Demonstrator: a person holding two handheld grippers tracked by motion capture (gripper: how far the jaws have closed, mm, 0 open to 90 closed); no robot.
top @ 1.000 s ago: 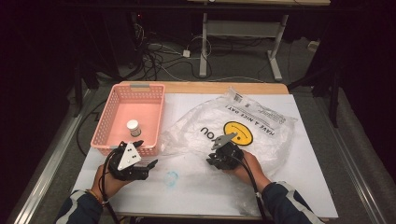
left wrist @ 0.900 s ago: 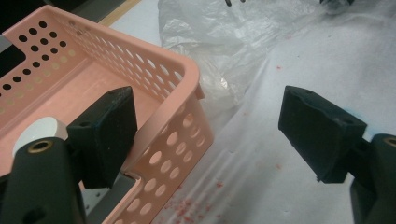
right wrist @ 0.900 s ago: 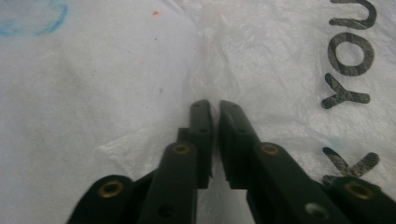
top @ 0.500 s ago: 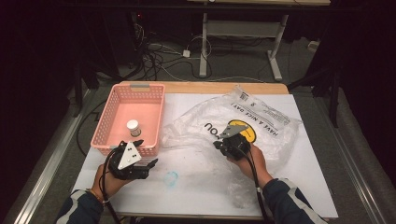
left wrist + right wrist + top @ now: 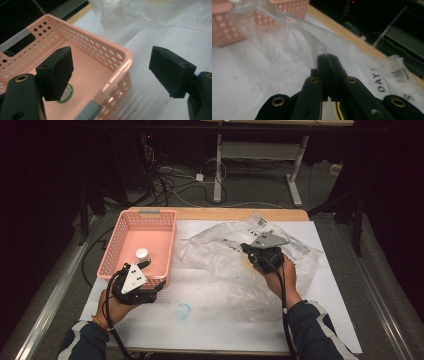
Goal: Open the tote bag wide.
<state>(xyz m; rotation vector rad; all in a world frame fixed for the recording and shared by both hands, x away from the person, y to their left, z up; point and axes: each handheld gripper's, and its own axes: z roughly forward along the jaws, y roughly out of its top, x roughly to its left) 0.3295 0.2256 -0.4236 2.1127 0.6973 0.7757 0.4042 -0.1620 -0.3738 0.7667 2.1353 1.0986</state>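
Pinching a fold of the crumpled clear plastic bag (image 5: pixel 287 50) between its closed black jaws, the right gripper (image 5: pixel 327 58) holds the film lifted off the white table sheet (image 5: pixel 210 320); in the high view that gripper (image 5: pixel 250 249) sits over the middle of the bag (image 5: pixel 225 265), which spreads across the sheet just right of the pink perforated plastic basket (image 5: pixel 165 245). The bag's printed end with black lettering and a barcode lies toward the table's far right. The left gripper (image 5: pixel 111 72) has its jaws spread wide, grasping nothing, one jaw over the basket's inside and one outside, the basket's near corner rim (image 5: pixel 122 65) between them. A small white-capped bottle (image 5: pixel 142 254) stands inside the basket. Dark cables (image 5: pixel 170 175) lie on the floor beyond the table.
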